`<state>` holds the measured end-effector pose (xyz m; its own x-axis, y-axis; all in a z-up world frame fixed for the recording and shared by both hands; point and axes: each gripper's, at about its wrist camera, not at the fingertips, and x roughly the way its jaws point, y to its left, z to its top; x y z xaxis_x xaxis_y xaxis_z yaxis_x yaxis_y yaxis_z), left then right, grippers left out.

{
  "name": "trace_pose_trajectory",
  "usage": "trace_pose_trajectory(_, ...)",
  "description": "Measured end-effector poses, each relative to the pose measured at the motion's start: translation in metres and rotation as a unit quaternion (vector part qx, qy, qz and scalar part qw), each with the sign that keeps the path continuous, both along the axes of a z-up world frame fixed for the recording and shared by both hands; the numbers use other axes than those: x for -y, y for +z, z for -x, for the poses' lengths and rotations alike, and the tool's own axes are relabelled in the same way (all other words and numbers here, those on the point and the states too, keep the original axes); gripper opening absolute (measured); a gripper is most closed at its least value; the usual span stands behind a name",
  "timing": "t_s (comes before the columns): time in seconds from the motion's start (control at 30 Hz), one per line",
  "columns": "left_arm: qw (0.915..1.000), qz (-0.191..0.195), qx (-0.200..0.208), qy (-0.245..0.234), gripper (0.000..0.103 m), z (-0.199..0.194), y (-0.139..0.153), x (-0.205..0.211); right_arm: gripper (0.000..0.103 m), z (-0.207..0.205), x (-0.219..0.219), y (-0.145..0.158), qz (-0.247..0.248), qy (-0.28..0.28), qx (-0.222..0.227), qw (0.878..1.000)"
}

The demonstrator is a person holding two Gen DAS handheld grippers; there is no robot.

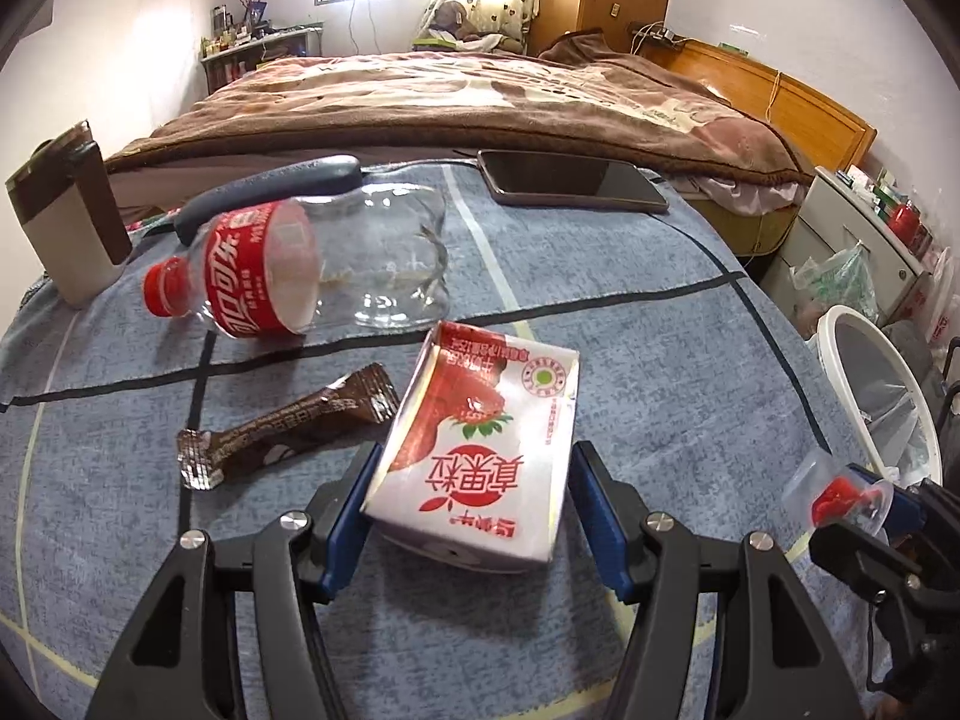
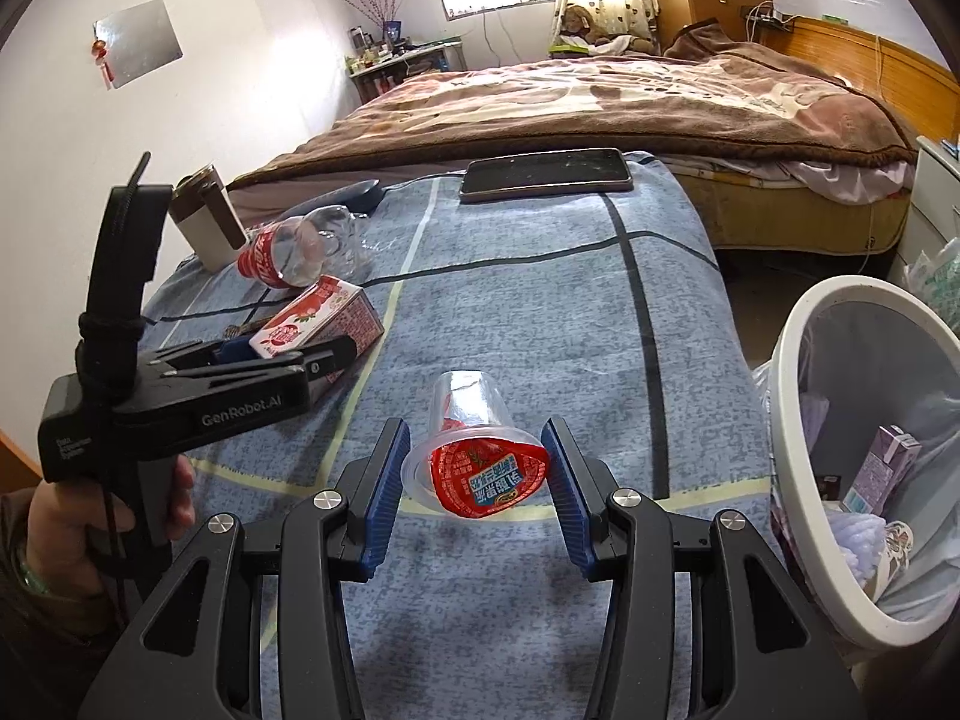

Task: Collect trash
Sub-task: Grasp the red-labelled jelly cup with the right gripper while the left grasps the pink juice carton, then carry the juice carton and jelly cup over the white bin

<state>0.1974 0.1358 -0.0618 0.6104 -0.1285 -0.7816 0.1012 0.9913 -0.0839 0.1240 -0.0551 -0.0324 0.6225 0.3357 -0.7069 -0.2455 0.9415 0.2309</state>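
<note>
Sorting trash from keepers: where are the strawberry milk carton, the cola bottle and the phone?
strawberry milk carton point(image 1: 480, 444), left wrist view, printed top face.
cola bottle point(image 1: 252, 270), left wrist view, red label.
phone point(image 2: 546, 174), right wrist view, dark screen.

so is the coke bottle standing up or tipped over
Tipped over. The coke bottle lies on its side on the blue cloth, red cap pointing sideways, and it looks nearly empty.

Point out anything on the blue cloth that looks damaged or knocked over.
The cola bottle lies on its side, its clear body dented and crumpled. The strawberry carton is also tipped flat. The brown wrapper lies torn open and empty beside it. Nothing looks spilled.
</note>
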Motion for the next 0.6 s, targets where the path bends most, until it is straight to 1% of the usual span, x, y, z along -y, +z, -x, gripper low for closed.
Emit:
trace_pose_trajectory(0.1, 1.0000, -0.003, -0.002, -0.001, 0.061, -0.001, -0.001, 0.003, 0.048, 0.000, 0.002, 0.000, -0.002, 0.000, 0.000, 1.000)
trace_pose_trajectory(0.27, 1.0000, 0.000, 0.007, 0.004, 0.060, 0.004, 0.003, 0.005, 0.048, 0.002, 0.006, 0.002, -0.003, -0.005, 0.002, 1.000)
trace_pose_trajectory(0.6, 0.9996, 0.004, 0.026, -0.002, 0.060, 0.026, 0.020, 0.017, 0.048, 0.008, 0.017, 0.010, -0.007, -0.015, 0.012, 1.000)
